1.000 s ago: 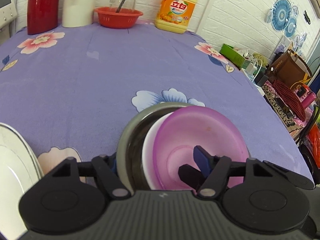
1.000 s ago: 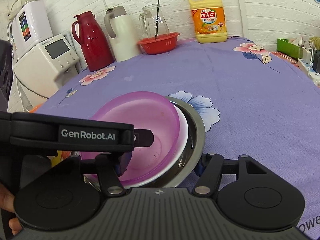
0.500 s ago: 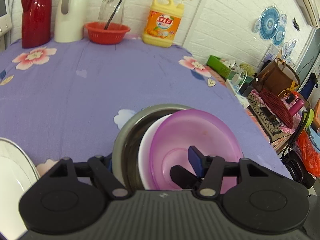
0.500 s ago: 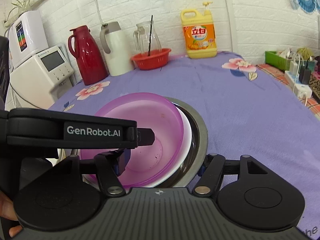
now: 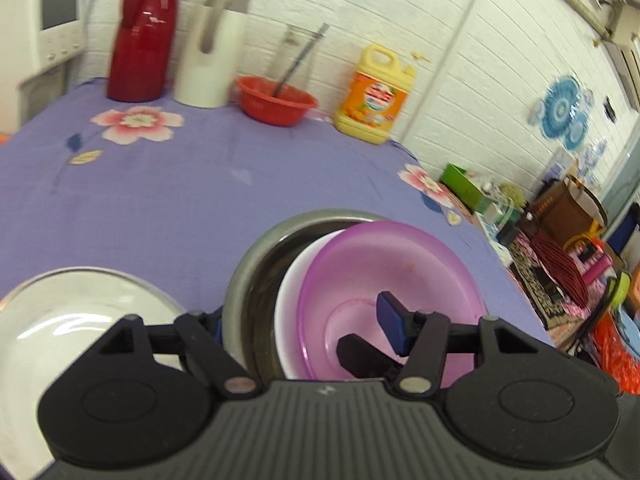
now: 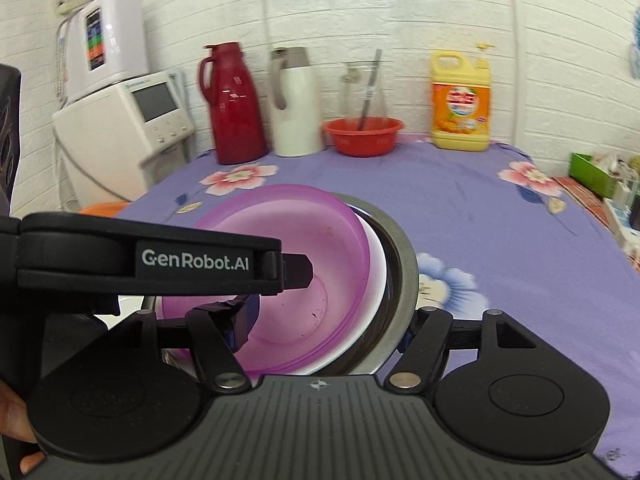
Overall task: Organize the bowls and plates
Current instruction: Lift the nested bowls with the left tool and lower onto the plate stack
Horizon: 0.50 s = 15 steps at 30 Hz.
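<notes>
Holding the stack: both grippers grip one nest of three bowls from opposite sides, above the purple cloth.
Left gripper (image 5: 304, 330): clamped across the stack's near wall; one finger lies inside the pink bowl, the other sits outside the steel rim on the left.
Right gripper (image 6: 326, 330): clamped likewise from the other side; its left finger is inside the pink bowl, its right finger presses the outer wall of the steel bowl.
Pink bowl (image 5: 384, 276): translucent, innermost, tilted up on edge so its hollow faces the left camera.
White bowl (image 5: 294, 292): nested between the pink one and the steel one, only a crescent of rim showing.
Steel bowl (image 5: 256, 264): outermost, holding the other two.
White plate (image 5: 68, 316): lying on the cloth just left of the stack in the left wrist view, partly behind the gripper body.
Tablecloth (image 6: 500, 248): purple with pink and blue flowers.
Far edge of table: red basin (image 6: 362, 134) with a glass jar and a stick behind it, white jug (image 6: 296, 102) and red flask (image 6: 234, 104) to its left, yellow detergent bottle (image 6: 460, 100) to its right, all against the white brick wall.
Beyond the table: white appliance (image 6: 128, 124) at left.
</notes>
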{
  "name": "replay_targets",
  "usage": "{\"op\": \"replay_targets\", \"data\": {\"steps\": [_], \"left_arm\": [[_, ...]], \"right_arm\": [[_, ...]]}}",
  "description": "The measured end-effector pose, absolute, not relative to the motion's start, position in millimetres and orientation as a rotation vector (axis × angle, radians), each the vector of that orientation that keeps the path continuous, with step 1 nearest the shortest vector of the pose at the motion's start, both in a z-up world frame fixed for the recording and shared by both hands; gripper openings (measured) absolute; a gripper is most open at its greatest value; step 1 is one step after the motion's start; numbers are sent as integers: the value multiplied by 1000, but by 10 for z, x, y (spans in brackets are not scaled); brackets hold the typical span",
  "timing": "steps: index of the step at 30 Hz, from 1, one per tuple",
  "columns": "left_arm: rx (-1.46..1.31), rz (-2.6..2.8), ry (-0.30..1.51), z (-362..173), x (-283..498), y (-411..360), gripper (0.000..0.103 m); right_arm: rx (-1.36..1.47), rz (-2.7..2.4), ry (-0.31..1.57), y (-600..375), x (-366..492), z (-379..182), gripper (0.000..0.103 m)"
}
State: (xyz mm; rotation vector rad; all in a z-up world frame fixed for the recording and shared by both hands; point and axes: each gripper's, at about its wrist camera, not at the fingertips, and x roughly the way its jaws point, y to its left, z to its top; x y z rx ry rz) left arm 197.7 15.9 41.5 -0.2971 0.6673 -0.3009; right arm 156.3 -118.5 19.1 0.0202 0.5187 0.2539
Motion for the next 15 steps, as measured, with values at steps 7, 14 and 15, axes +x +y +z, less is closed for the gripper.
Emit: {"op": "replay_targets", "data": {"steps": [7, 14, 15], "left_arm": [[-344, -159, 653, 380, 1786, 854, 60], [-369, -78, 682, 219, 1680, 1196, 59], [-370, -71, 687, 192, 1674, 1219, 59]], "right_arm": [[-10, 400, 536, -589, 1613, 143, 103], [-26, 493, 590, -257, 1645, 15, 103], [-26, 499, 599, -234, 1650, -6, 103]]}}
